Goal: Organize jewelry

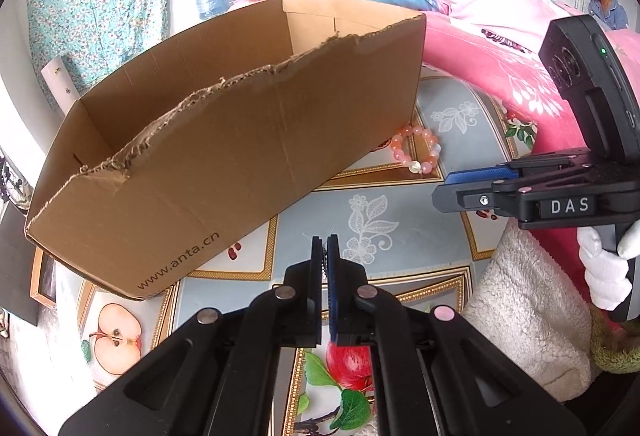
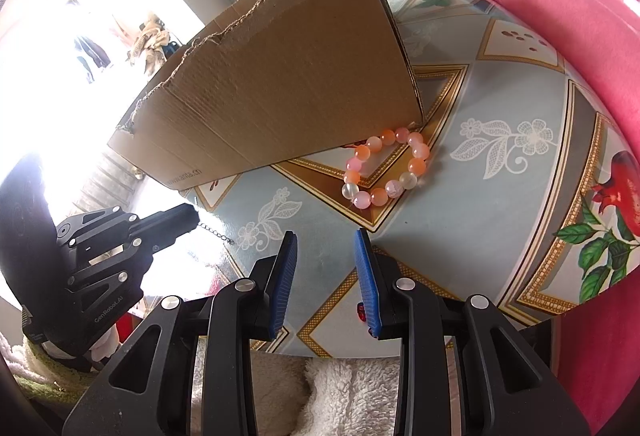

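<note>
pink-orange bead bracelet [image 2: 386,167] lies just ahead of right gripper [image 2: 326,244], jaws apart & empty, by torn cardboard box [image 2: 280,76]; left gripper [image 1: 325,242] farther, pinched on thin chain [image 2: 214,232].

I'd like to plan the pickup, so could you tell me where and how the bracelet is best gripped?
Grip the bracelet across its near arc of beads, coming down from above on the side away from the box. It lies flat on the table, its far edge against the box wall; the open right gripper faces the free side.

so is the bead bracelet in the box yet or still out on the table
Still out. The bead bracelet lies flat on the table beside the cardboard box, near its corner, and neither tool touches it.
</note>
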Demonstrator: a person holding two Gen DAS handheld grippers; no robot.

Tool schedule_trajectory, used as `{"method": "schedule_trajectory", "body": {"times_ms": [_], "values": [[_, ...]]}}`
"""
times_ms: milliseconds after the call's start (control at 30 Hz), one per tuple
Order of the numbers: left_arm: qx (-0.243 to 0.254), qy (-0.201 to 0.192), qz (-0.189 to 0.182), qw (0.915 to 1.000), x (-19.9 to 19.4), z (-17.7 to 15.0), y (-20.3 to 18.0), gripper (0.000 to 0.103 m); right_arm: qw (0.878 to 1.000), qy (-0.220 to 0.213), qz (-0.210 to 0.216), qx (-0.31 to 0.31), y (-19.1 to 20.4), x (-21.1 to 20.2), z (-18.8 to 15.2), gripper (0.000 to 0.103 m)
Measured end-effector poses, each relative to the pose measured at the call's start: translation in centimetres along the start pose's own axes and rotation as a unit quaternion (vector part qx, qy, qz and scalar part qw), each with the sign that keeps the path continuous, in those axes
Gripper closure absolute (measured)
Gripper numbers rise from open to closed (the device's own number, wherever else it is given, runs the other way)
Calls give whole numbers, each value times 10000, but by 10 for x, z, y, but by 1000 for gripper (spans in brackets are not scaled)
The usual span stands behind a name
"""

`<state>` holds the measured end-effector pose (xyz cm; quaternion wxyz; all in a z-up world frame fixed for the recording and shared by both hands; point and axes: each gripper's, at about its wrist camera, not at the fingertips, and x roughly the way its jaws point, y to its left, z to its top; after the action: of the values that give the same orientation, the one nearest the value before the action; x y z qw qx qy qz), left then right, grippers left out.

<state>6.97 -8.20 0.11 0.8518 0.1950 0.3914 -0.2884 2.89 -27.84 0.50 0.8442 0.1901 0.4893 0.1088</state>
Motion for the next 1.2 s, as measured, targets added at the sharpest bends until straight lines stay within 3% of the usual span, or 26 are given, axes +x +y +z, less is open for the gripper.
{"method": "schedule_trajectory", "body": {"times_ms": [200, 633, 1200], "values": [[-177, 214, 172, 9995, 9, 4, 4, 101, 10000, 9, -36, -39, 2, 0, 0, 74], [-248, 344, 308, 9986, 16, 9, 4, 101, 9945, -411, -617, -745, 20, -9, 29, 71], [-302, 363, 362, 9982, 16, 9, 7, 101, 9824, -8, -1200, -1429, 28, 24, 37, 71]]}}
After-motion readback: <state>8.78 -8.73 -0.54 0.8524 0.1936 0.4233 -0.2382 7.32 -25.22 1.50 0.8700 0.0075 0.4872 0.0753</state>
